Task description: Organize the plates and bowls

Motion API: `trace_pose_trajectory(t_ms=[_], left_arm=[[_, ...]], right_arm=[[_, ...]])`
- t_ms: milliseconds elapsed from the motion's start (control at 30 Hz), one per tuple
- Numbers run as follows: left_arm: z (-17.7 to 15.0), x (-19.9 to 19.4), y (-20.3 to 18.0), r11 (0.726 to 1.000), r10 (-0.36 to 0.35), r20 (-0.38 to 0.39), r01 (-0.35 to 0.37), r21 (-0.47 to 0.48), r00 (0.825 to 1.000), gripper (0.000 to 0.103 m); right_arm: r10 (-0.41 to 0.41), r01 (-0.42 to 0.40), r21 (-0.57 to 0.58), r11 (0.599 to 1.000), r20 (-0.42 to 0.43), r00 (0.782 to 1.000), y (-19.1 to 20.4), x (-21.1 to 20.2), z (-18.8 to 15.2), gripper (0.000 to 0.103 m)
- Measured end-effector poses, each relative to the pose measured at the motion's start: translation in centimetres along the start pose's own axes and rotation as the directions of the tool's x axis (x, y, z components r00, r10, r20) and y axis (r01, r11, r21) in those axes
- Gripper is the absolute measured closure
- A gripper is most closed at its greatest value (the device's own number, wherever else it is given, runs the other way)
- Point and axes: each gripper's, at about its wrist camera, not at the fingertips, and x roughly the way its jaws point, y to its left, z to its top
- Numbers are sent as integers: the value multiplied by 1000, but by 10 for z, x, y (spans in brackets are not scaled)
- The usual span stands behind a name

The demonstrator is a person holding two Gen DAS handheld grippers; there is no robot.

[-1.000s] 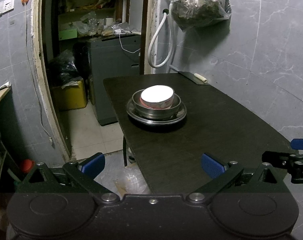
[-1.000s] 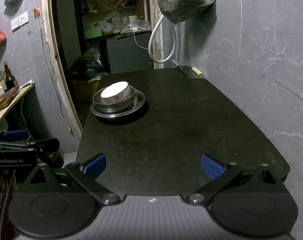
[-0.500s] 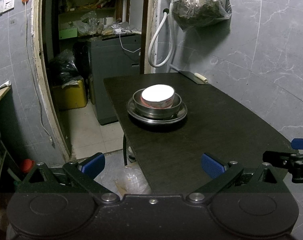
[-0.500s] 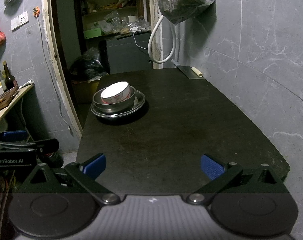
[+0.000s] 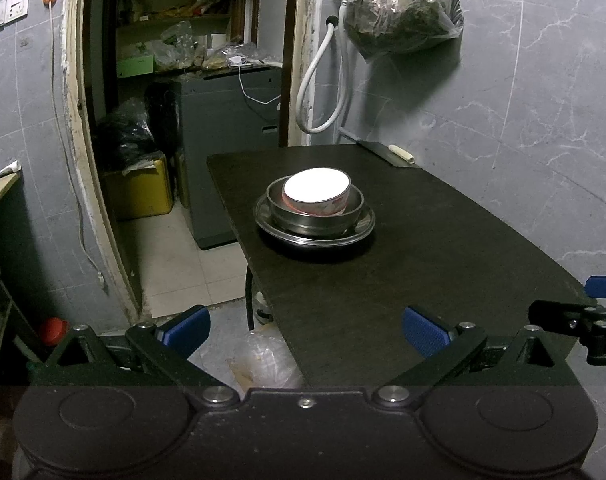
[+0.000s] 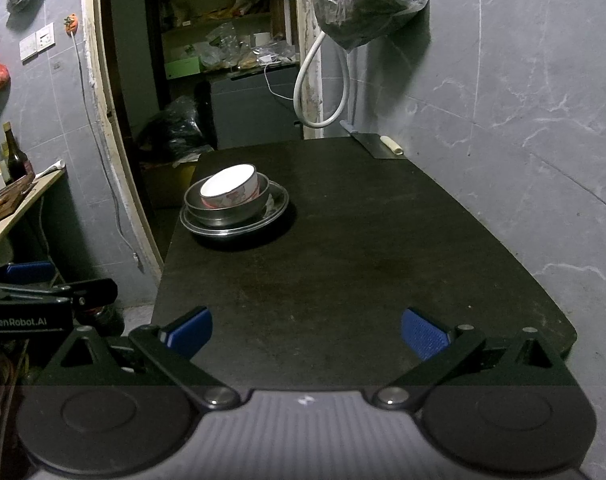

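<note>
- On the dark table (image 6: 343, 264), near its left edge and toward the far end, stands the stack: a white bowl (image 6: 231, 192) nested slightly tilted inside a metal bowl (image 6: 227, 210), which sits on a metal plate (image 6: 277, 204). The rest of the tabletop is bare and matt, with faint scuffing.
- Room: grey marbled wall tiles (image 6: 503, 100) run along the table's right edge; an open doorway (image 5: 183, 120) beyond the far left corner shows cluttered shelves and a grey appliance (image 5: 227, 120).
- Compared with a second ago, the stack sits in the same place and the view has barely shifted. Left tongs (image 5: 305, 326) remain spread wide and hold nothing, hovering off the table's near left corner; right tongs (image 6: 305, 326) likewise remain spread and empty above the near edge.
- At the far right corner lies a flat dark board (image 6: 373, 146) with a small pale cylinder (image 6: 391, 145) on it.
- A filled plastic bag (image 5: 399, 12) and a looped white hose (image 5: 323, 80) hang on the wall past the far edge.
- A side shelf with bottles (image 6: 15, 160) stands to the left, well apart from the table.
- Nothing lies between either pair of tongs and the stack.
</note>
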Motion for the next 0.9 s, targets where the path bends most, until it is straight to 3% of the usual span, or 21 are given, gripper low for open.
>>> trace_pose_trajectory(t_ms=[900], left_arm=[[0,3,3,1000,-6,-9,6,6,1000,1]], right_arm=[[-5,5,5,1000,-3,1000,-1,-1,-1,0]])
